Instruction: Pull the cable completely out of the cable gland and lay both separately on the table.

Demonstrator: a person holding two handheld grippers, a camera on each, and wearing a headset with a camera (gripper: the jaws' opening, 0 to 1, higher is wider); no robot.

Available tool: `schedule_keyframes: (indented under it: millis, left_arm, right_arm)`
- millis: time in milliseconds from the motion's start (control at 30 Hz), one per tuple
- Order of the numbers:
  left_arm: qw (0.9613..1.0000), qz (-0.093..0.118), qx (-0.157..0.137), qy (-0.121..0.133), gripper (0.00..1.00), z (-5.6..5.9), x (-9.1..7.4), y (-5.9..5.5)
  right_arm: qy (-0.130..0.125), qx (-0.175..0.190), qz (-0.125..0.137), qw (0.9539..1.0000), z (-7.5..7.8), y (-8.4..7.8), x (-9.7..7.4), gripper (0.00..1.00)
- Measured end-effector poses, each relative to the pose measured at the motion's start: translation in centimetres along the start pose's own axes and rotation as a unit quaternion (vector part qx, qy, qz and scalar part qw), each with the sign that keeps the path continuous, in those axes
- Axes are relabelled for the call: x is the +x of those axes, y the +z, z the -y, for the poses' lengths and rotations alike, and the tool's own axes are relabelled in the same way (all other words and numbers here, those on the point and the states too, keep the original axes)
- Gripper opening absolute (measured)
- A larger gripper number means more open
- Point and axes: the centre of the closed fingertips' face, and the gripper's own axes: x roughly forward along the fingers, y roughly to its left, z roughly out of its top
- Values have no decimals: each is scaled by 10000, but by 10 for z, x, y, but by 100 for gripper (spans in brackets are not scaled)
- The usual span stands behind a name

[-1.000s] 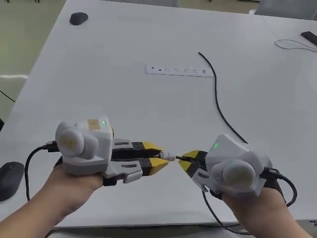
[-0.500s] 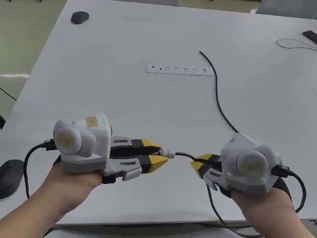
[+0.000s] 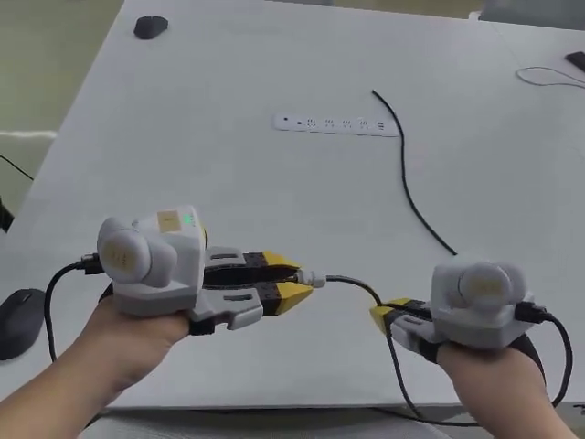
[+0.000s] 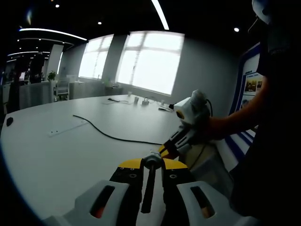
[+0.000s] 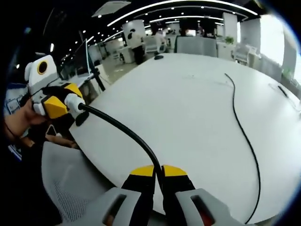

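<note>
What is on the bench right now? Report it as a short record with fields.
left hand-held gripper: shut on cable gland
right hand-held gripper: shut on cable
cable: one end inside the gland, bowed between the two grippers
table: white; power strip and mouse lie farther back
task state: cable not yet pulled out

L gripper [image 3: 291, 280]: held level in L hand [image 3: 137, 334], jaws closed on cable gland [image 3: 312, 277], tips pointing R. R gripper [image 3: 386, 314]: in R hand [image 3: 484, 375], jaws closed on cable [image 3: 352, 282], tips pointing L. Grippers apart, tips facing each other. Both forearms extended fwd.
</note>
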Motion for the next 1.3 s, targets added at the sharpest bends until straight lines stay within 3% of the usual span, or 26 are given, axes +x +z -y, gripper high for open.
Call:
schedule_keyframes:
  millis: [133,367,533,833,1133,1300]
  left_arm:
    - [10000,-32,-14,-20,15,1,1,-1]
    - [10000,-49,7,-68,15,1,2,-1]
    - [10000,-51,4,-85,15,0,1,0]
    - [10000,-54,-29,-70,15,-3,0,2]
    - [9999,-21,-46,-100,15,-5,0,6]
    - [9999,-11,-77,-103,15,-8,1,6]
  right_arm:
    - [-71,128,-120,9998,8,-9,3,0]
    - [-25,486,-228,9986,4,-16,7,0]
    - [-86,252,-218,9994,3,-15,6,0]
    - [-31,171,-158,9997,2,-15,2,1]
    - [70,-302,-325,9990,-4,-15,0,2]
    - [157,-401,-148,9990,-5,-3,-10,6]
